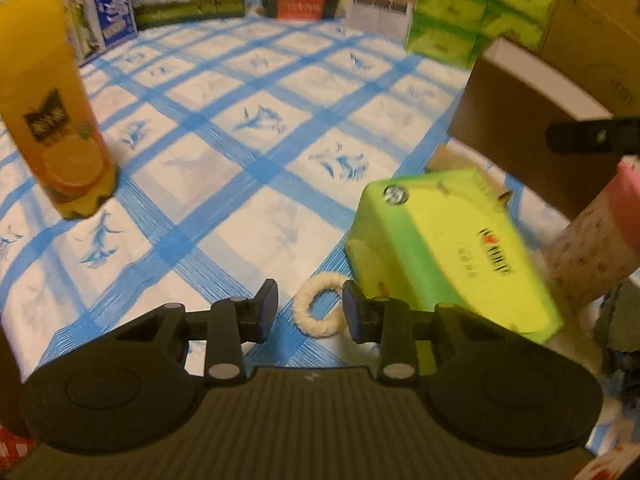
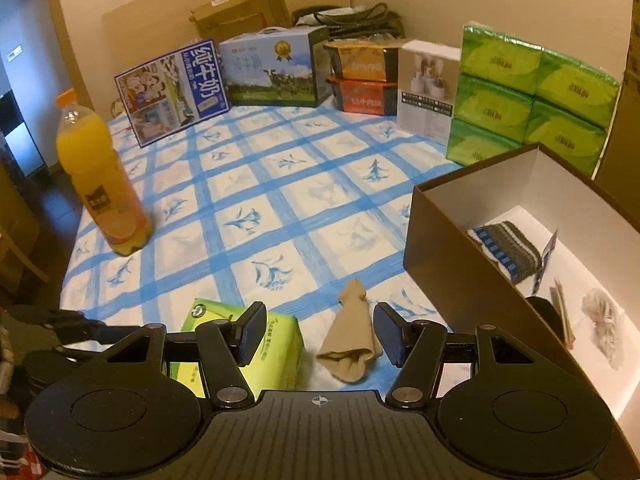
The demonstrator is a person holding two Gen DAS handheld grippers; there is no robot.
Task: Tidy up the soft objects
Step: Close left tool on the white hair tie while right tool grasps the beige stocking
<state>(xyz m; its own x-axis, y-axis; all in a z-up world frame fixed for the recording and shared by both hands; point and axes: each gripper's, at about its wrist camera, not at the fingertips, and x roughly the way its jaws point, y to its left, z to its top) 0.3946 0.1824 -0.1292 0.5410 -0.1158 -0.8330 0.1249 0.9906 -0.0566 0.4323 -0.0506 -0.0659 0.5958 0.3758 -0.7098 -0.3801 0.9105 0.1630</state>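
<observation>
On the checked cloth, the left gripper [image 1: 310, 306] hangs with jaws apart around a fluffy cream ring [image 1: 316, 305], light and squashy, best pinched across its band.

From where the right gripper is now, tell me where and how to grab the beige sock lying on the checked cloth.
Grip the beige sock across its wide open cuff, the end nearest the right gripper. It lies flat, tapering away to a bunched tip, so the cuff probably offers the most fabric. Come down from above; the open jaws already straddle it. The brown cardboard box stands close on the right.
</observation>
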